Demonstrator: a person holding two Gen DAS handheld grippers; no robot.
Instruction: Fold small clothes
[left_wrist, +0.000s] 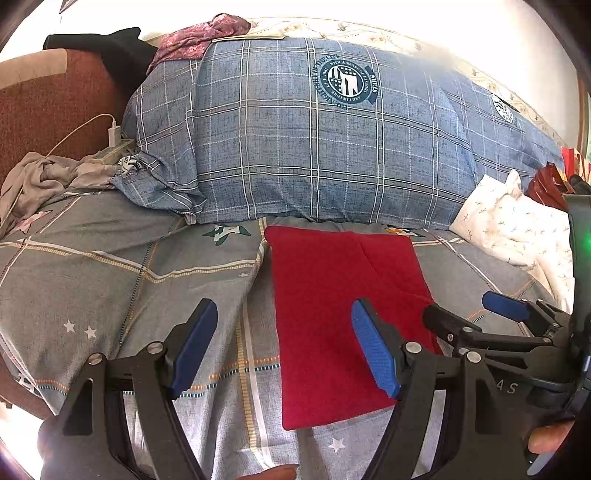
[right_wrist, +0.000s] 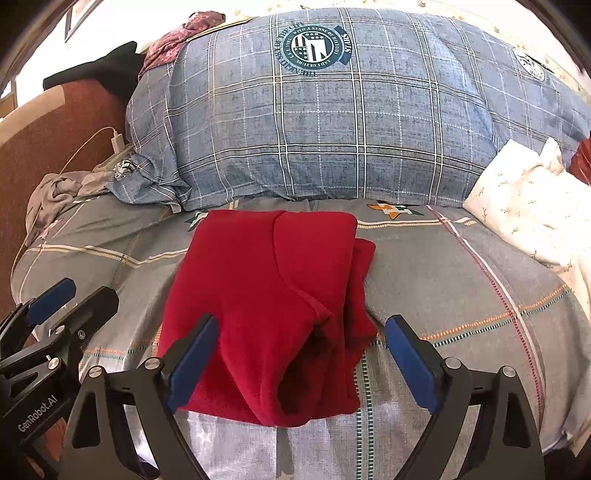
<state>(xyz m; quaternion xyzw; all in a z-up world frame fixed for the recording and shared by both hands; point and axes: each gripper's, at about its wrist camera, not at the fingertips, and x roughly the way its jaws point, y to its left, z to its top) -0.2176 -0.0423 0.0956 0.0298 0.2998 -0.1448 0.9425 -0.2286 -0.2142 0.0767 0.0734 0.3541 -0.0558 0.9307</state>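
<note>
A red garment (left_wrist: 332, 314) lies folded into a flat rectangle on the grey patterned bed sheet (left_wrist: 129, 277). In the right wrist view the red garment (right_wrist: 273, 295) shows layered folds, with an open fold mouth at its near edge. My left gripper (left_wrist: 284, 350) is open and empty, just above the garment's left edge. My right gripper (right_wrist: 301, 365) is open and empty, straddling the garment's near end. The right gripper also shows in the left wrist view (left_wrist: 469, 314), and the left gripper shows in the right wrist view (right_wrist: 70, 299), both open.
A large blue plaid duvet (left_wrist: 314, 140) is piled behind the garment. A white floral pillow (left_wrist: 517, 229) lies at the right. Crumpled grey clothes (left_wrist: 48, 177) and a charger with cable (left_wrist: 112, 133) lie at the left, by a brown headboard (left_wrist: 48, 103).
</note>
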